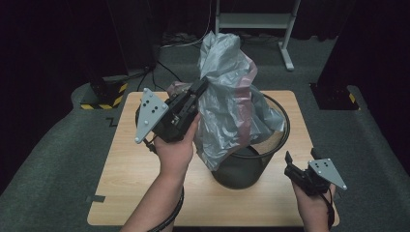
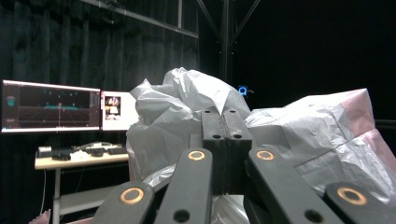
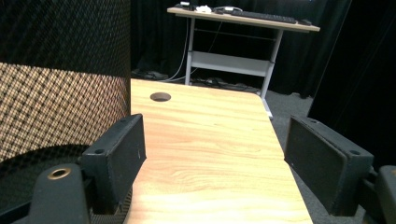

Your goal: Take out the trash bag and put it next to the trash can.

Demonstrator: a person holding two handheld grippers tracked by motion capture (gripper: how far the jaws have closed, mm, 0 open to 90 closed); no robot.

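A black mesh wastebasket [image 1: 241, 170] stands on the wooden table [image 1: 130, 164]. A crumpled grey plastic bag [image 1: 227, 106] rises out of it, with a pinkish layer showing on its right side. My left gripper [image 1: 203, 85] is shut on the bag's upper left fold and holds it up above the bin. In the left gripper view the shut jaws [image 2: 226, 125] sit against the bag [image 2: 327, 135]. My right gripper [image 1: 300, 155] is low at the table's right front, beside the bin, open with nothing between its pads. In the right gripper view it [image 3: 215, 154] faces bare table [image 3: 210, 140], with the bin's mesh wall [image 3: 56, 93] at left.
A round cable hole [image 3: 160, 96] sits near the table's far edge. A white-framed desk [image 1: 256, 19] with a keyboard [image 3: 264, 16] stands behind the table. Monitors [image 2: 51, 107] are on another desk. A black stand base with yellow-black tape [image 1: 104, 94] is on the floor at far left.
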